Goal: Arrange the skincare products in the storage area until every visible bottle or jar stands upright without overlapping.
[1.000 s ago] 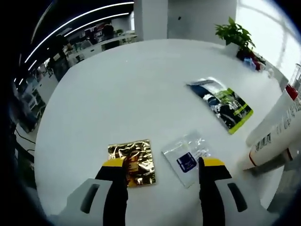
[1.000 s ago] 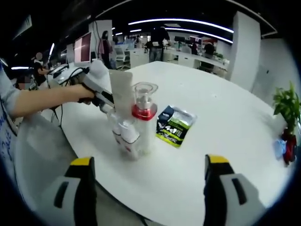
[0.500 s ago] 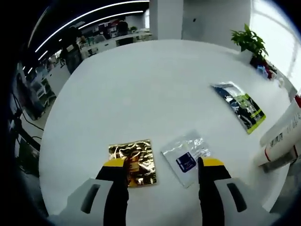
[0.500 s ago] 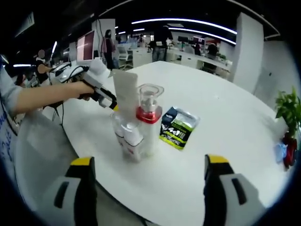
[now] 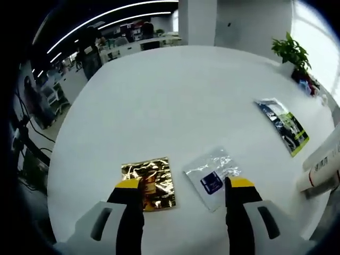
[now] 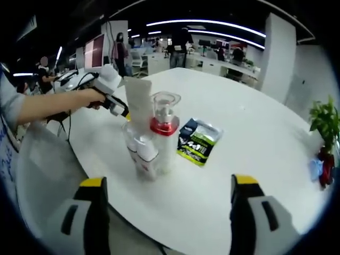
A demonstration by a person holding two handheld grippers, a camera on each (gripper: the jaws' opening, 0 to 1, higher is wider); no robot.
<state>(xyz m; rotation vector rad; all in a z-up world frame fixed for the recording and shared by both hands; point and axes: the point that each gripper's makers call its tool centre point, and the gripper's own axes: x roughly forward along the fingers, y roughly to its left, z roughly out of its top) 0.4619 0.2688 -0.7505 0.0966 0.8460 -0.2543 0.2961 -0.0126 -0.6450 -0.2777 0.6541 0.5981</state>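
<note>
Presently, taking the white round table (image 5: 159, 101) as the landmark:

- Left gripper (image 5: 183, 188): jaws spread wide, nothing between them, held above the table's near edge in the left gripper view. In the right gripper view it shows at the table's far-left side, gripped by a person's hand (image 6: 87, 99).
- Gold foil sachet (image 5: 147, 180): flat on the table, just ahead of the left jaw, its near corner hidden behind that jaw's tip.
- Clear sachet with dark blue label (image 5: 212, 176): flat on the table, just beside the gold one, toward the right jaw.
- Dark pouch with green and white print (image 5: 282, 125): flat on the table, well apart from the two sachets; in the right gripper view it lies just beside the cluster of bottles.
- White tube (image 6: 139, 103): upright on the table near its edge, tallest piece of the cluster; its lower part shows at the right margin of the left gripper view.
- Pump bottle with red collar and clear cap (image 6: 162, 135): upright, touching or just beside the tube.
- Small white bottle (image 6: 142, 153): upright, in front of the tube and pump bottle.
- Right gripper (image 6: 170, 212): jaws wide apart, holding nothing, hanging off the table's near edge, well short of the cluster.
- Potted plant (image 5: 291, 52): at the table's far edge.
</note>
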